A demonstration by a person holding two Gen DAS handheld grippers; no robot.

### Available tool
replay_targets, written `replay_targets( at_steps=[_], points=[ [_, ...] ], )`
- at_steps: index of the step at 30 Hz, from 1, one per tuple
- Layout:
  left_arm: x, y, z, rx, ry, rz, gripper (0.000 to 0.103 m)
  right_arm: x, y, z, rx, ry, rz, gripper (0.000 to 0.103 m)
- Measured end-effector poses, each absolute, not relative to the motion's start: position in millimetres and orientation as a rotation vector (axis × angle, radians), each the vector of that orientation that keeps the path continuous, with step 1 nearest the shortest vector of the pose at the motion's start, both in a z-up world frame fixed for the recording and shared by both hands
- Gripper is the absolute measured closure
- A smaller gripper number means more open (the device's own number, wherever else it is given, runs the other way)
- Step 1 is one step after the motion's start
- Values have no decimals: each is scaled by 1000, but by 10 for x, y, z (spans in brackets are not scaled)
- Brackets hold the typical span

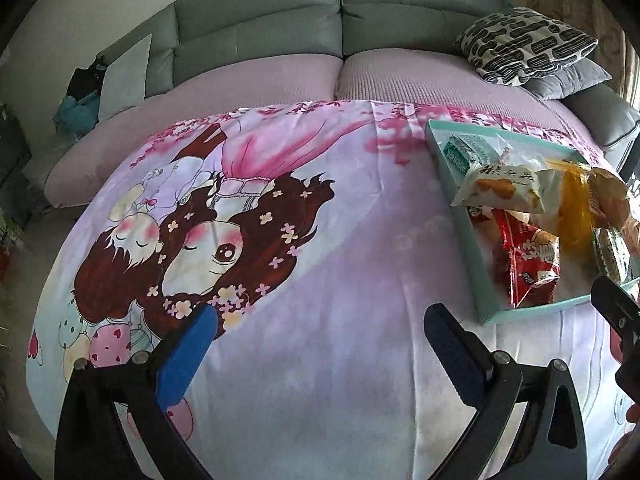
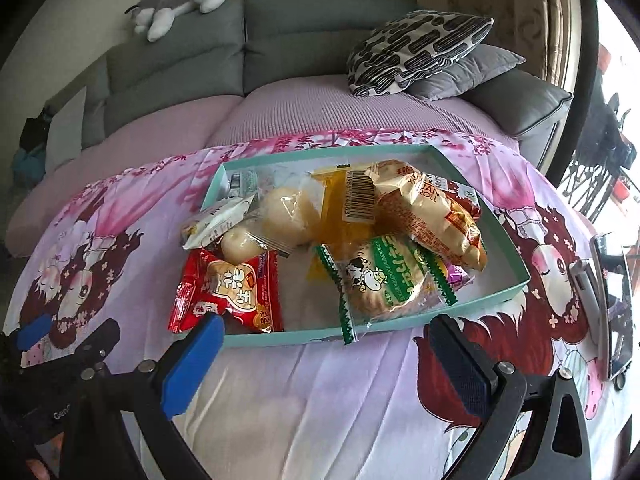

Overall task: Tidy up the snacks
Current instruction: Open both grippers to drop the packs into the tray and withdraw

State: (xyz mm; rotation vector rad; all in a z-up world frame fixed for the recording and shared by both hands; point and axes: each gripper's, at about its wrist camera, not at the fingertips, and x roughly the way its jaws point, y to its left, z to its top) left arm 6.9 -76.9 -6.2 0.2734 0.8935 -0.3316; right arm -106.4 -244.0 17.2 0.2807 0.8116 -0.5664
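Shallow teal tray [image 2: 516, 280] on a cartoon-print pink cloth [image 2: 340, 380] spread over the counter, grey sofa [image 2: 320, 20] beyond at the far side. Snacks heaped inside the tray: red packet [image 2: 236, 292] at the near left corner, hanging partly over the rim; green-and-white cow-print packet [image 2: 384, 284] at the near middle, one sealed end poking out over the near rim; orange-tan roll packet [image 2: 432, 220] toward the right, lying on other wrappers; yellow wrapper [image 2: 336, 208] in the middle; clear bag of pale round buns [image 2: 276, 220] left of it; white packet [image 2: 216, 224] at the left rim. Left gripper [image 1: 320, 320] over bare cloth, left of the tray and apart from it, jaws spread as wide as they go, nothing between them. Right gripper [image 2: 324, 332] just near of the tray's near rim, jaws wide apart, empty; left blue pad [image 2: 192, 364] close by the red packet, contact not clear. Patterned pillow [image 2: 416, 44] on a grey cushion at the far right of the sofa, plush toy [image 2: 180, 0] on the backrest.
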Motion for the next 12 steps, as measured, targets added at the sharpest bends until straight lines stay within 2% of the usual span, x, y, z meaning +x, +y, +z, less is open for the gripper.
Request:
replay_targets(
  at_steps=[12],
  points=[
    [175,-733,-135,270,911,-313,0,-951,-2443,33,267,854,-555,0]
  ],
)
